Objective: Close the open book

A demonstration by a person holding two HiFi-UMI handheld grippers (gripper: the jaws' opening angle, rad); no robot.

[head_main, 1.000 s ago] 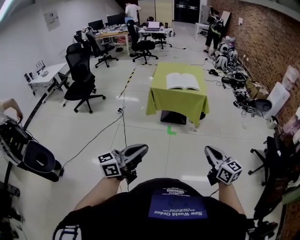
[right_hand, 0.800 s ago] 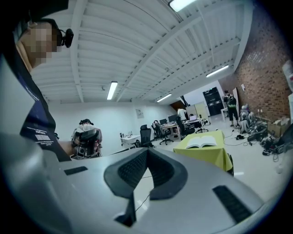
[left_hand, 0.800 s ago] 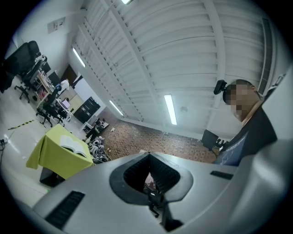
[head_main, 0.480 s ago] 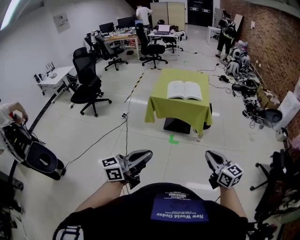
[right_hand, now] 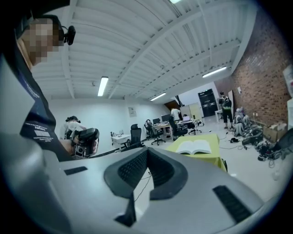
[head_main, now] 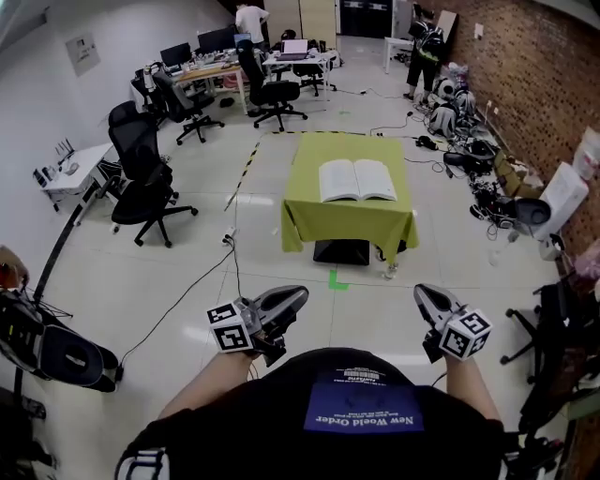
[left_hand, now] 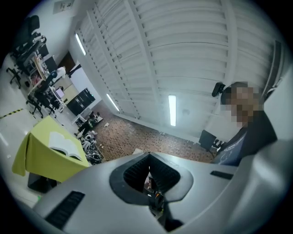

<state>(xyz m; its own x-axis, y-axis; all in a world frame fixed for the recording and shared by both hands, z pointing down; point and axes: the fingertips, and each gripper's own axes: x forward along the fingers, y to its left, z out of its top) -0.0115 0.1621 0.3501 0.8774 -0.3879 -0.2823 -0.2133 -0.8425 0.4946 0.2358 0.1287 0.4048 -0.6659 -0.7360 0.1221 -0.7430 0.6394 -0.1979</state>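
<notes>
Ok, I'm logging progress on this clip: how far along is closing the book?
Done: nothing; the book lies open on the green-covered table. In hand: nothing; the left gripper and right gripper are shut, empty, close to the person, well short of the table. Left: reach the book and fold it closed.

Worktop (head_main: 345, 221) under yellow-green cloth, centre of frame, upper half; black box (head_main: 341, 251) on the floor beneath it. Green tape mark (head_main: 337, 278) on the floor just below. Yellow-black tape strip (head_main: 246, 161) left of the worktop. Black cable (head_main: 187, 289) runs across pale tiles, lower left. Black office chairs (head_main: 141, 178) at upper left; white desk (head_main: 70, 167) at the left edge. Desks with monitors (head_main: 202, 58) along the top. Brick wall (head_main: 539, 66) at right, gear piled (head_main: 469, 155) at its foot. Person standing (head_main: 251, 21) at top.
</notes>
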